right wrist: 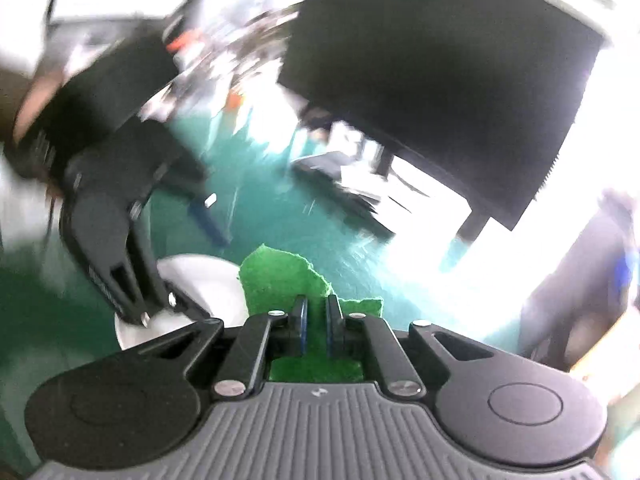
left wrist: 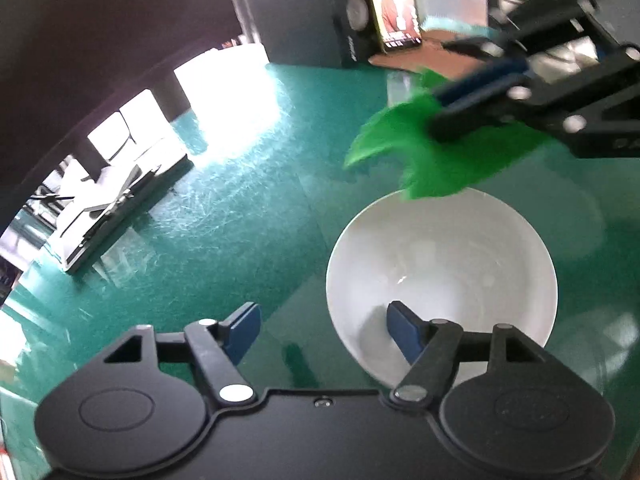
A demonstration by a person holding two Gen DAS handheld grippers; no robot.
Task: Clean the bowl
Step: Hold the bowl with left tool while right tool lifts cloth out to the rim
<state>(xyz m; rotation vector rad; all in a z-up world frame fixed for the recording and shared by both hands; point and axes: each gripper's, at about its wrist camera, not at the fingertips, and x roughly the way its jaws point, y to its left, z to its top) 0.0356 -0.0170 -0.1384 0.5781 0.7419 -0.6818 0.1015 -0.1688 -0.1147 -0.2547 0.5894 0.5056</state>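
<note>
Here, a wide green worktop (left wrist: pixel 224 216) is seen, shiny and marked with many thin scratches. In the lower right of the left wrist view a white bowl (left wrist: pixel 440 264) is seen on it, right way up. The inside looks smooth and glossy, and no dirt can be made out in it, though the picture is a little blurry.

The bowl is judged to be hard, smooth and easy to break, and probably slippery, so it could slide on the shiny worktop when it is rubbed. It is best held at the rim, with one finger inside and one outside.

The left claw (left wrist: pixel 324 330) is held wide. One blue finger (left wrist: pixel 404 332) is seen over the near inside of the bowl, and the other is outside it, so the near rim lies between them. It cannot be told whether the rim is touched.

A green cloth (left wrist: pixel 420 152) is seen in the upper right of that view, over the far rim of the bowl. It is soft, light and floppy. It is pinched tight by the right claw (right wrist: pixel 316 320), whose fingers are close together on it. In the right wrist view the cloth sits at the bottom middle, with the bowl just left of it.
</note>
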